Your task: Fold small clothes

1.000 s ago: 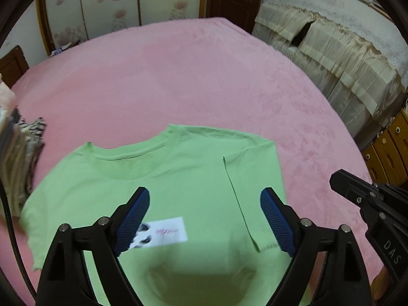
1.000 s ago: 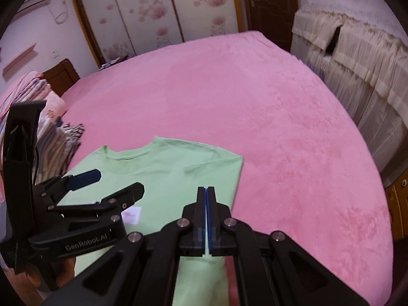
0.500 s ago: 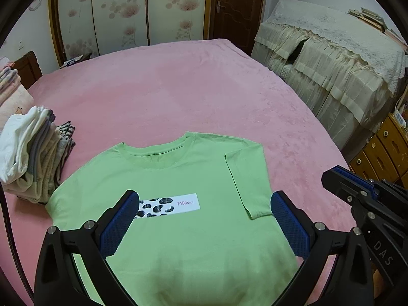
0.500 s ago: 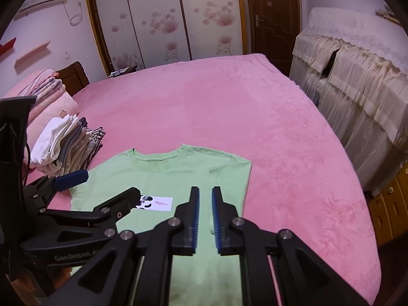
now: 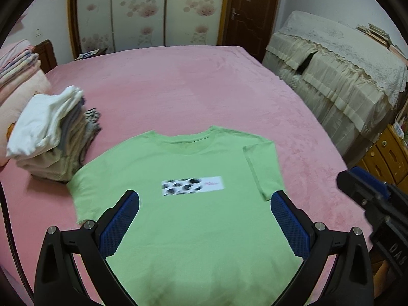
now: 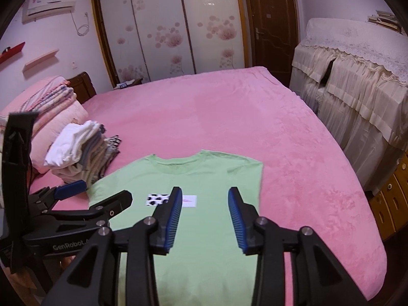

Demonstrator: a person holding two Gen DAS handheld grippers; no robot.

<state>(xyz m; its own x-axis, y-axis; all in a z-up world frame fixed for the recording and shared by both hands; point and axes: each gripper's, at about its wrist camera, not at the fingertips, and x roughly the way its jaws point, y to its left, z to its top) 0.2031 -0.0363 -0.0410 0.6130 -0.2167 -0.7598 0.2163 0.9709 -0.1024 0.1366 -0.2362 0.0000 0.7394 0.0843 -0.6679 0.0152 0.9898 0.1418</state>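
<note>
A light green T-shirt (image 5: 193, 204) lies flat on the pink bed, neck away from me, with a white printed label on its chest and its right sleeve folded in over the body. It also shows in the right wrist view (image 6: 204, 204). My left gripper (image 5: 204, 204) is open and empty, raised above the shirt's lower half. My right gripper (image 6: 205, 196) is open and empty, also above the shirt; it shows at the right edge of the left wrist view (image 5: 372, 193). The left gripper shows at the left of the right wrist view (image 6: 99, 193).
A stack of folded clothes (image 5: 53, 137) sits on the bed (image 5: 191, 81) left of the shirt, with folded blankets (image 6: 46, 107) behind it. A cloth-covered cabinet (image 5: 339, 76) and wooden drawers (image 5: 385, 153) stand to the right of the bed.
Both grippers have lifted up and back from the shirt. The right gripper has gone from shut to open. The folded-in right sleeve stays on the shirt.
</note>
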